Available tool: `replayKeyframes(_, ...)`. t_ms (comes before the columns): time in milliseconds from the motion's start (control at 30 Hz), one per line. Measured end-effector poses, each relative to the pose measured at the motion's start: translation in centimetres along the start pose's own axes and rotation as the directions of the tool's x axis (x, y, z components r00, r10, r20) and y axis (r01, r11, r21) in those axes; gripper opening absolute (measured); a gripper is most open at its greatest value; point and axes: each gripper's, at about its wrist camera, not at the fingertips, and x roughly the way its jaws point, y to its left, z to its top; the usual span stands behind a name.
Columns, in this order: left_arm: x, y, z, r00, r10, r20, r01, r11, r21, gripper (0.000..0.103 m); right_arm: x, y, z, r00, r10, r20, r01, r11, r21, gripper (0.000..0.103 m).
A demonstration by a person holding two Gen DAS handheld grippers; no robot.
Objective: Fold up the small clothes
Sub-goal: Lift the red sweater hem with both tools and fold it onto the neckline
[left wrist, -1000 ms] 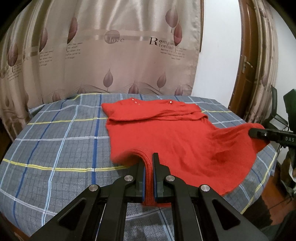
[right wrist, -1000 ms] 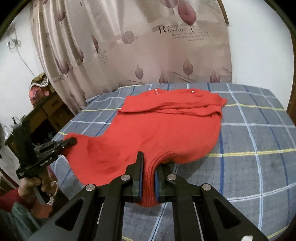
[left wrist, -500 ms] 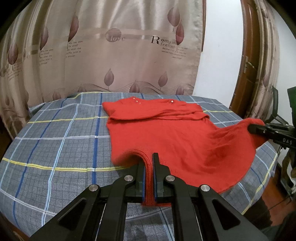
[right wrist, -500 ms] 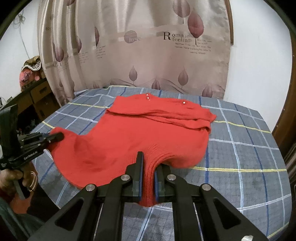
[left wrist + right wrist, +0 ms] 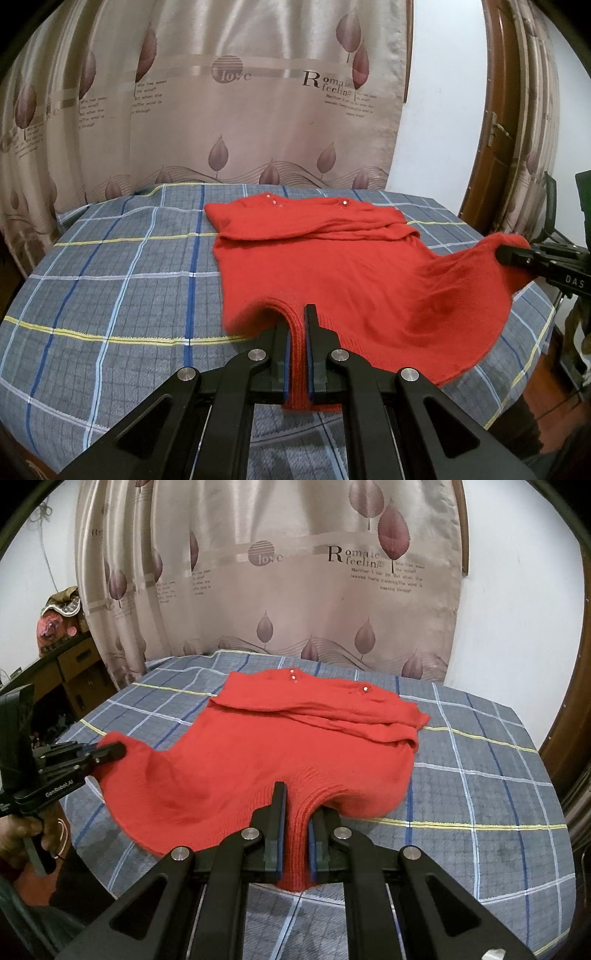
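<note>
While the red sweater (image 5: 332, 273) lies spread over the middle and near side of the table (image 5: 110, 295), its far part folded over with small pearly buttons (image 5: 293, 675) along the top, wide stretches of bare checked cloth stay open on both flanks. In the left wrist view the room to the left of the garment is broad and free; in the right wrist view the same holds to the right, out to the rounded table edge.

Near the front rim, the left claw (image 5: 297, 332) is pressed together on a ribbed strip of the sweater's lower hem, the knit bunched up between the blue-lined pads. Likewise the right claw (image 5: 295, 812) pinches another part of that hem, red ribbing squeezed in the narrow gap. Each claw also shows in the other's view at the side, gripping a lifted corner so the fabric rises off the table there. A hand (image 5: 22, 834) wraps the left claw's handle at the lower left of the right wrist view.

Grey-blue cloth with white, blue and yellow lines covers the table. Behind hangs a beige curtain (image 5: 221, 110) printed with leaves and lettering, beside a white wall (image 5: 439, 110) and a brown wooden door frame (image 5: 495, 129).
</note>
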Motion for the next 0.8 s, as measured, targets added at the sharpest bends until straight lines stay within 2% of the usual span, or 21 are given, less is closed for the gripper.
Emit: replayKeyframes(800, 1.6, 0.9, 2.3, 1.0, 0.008, 0.011, -0.008, 1.0, -0.001, 0.006, 0.8, -0.5, 0.8, 1.0, 0.004, -0.005, -0.004, 1.0, 0.004, 0.009)
